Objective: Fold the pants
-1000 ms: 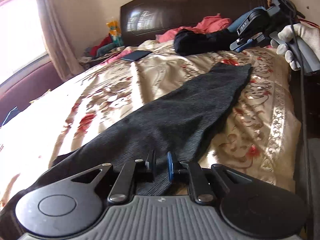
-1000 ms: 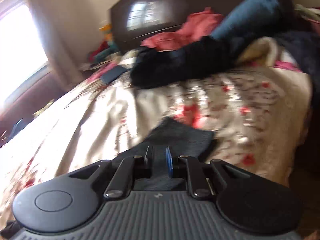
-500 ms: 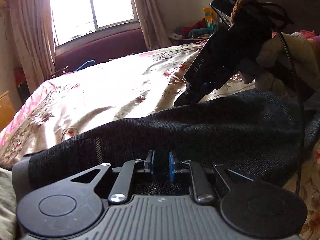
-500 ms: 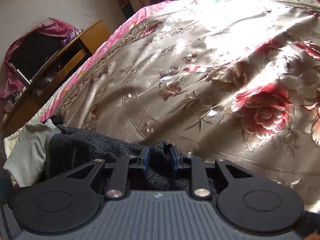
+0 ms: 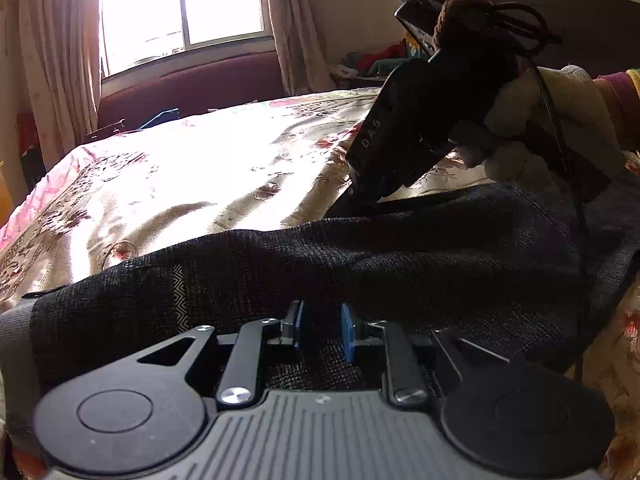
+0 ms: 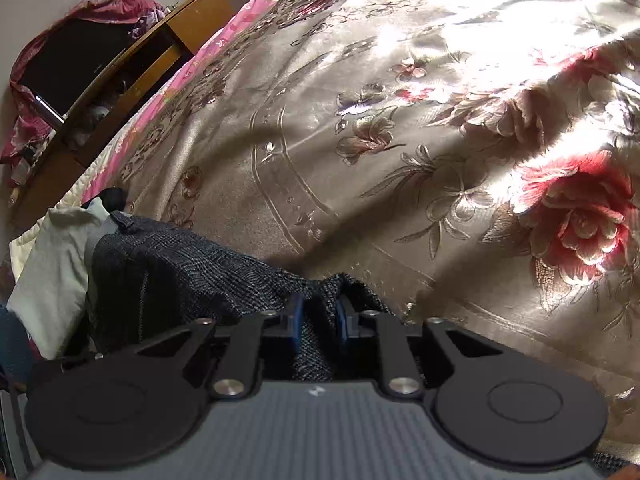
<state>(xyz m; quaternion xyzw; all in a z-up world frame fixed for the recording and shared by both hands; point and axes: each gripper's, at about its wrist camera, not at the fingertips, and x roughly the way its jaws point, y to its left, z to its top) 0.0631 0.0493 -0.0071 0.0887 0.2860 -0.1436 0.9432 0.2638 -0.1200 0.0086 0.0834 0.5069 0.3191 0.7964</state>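
Note:
Dark grey woven pants lie across the near edge of a bed with a gold floral bedspread. My left gripper is shut on the pants' near edge, close to the waistband at the left. My right gripper is shut on a bunched fold of the pants. In the left wrist view the right gripper's body, held by a gloved hand, points down at the pants' far edge.
A window with curtains and a maroon sofa stand beyond the bed. A wooden cabinet with a red cloth stands past the bed's corner. A white cloth lies beside the pants' waistband. The dark headboard is at the right.
Both grippers have swung round from facing the headboard to facing the window and bed foot, carrying the pants. Over the last half second they barely moved.

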